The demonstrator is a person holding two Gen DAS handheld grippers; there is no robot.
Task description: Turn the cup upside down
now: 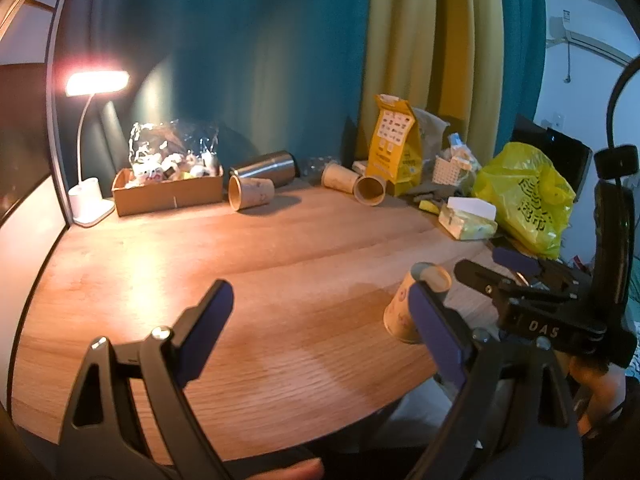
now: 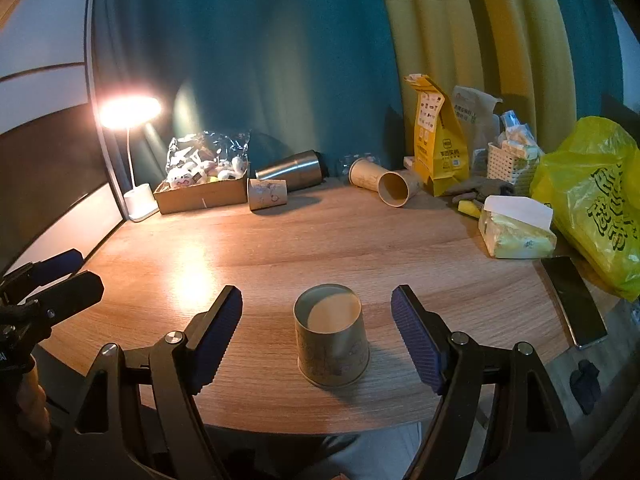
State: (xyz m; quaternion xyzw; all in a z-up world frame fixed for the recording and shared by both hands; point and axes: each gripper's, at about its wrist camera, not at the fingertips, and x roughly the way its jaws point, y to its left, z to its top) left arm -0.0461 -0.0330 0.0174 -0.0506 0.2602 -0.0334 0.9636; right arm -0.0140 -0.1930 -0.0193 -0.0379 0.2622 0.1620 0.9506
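A printed paper cup (image 2: 331,336) stands upside down, base up, on the wooden table (image 2: 360,240) near its front edge. My right gripper (image 2: 317,334) is open, its blue pads on either side of the cup and apart from it. The cup also shows in the left wrist view (image 1: 404,308), partly behind my left gripper's right finger. My left gripper (image 1: 320,328) is open and empty over the table, left of the cup. The right gripper shows there too (image 1: 500,276), and the left gripper shows at the left edge of the right wrist view (image 2: 60,276).
Three paper cups (image 2: 267,194) (image 2: 366,174) (image 2: 396,188) and a steel tumbler (image 2: 290,170) lie on their sides at the back. A lit lamp (image 2: 132,160), cardboard box (image 2: 200,192), yellow pouch (image 2: 438,140), tissue pack (image 2: 516,232), yellow bag (image 2: 596,200) and phone (image 2: 576,304) are also there.
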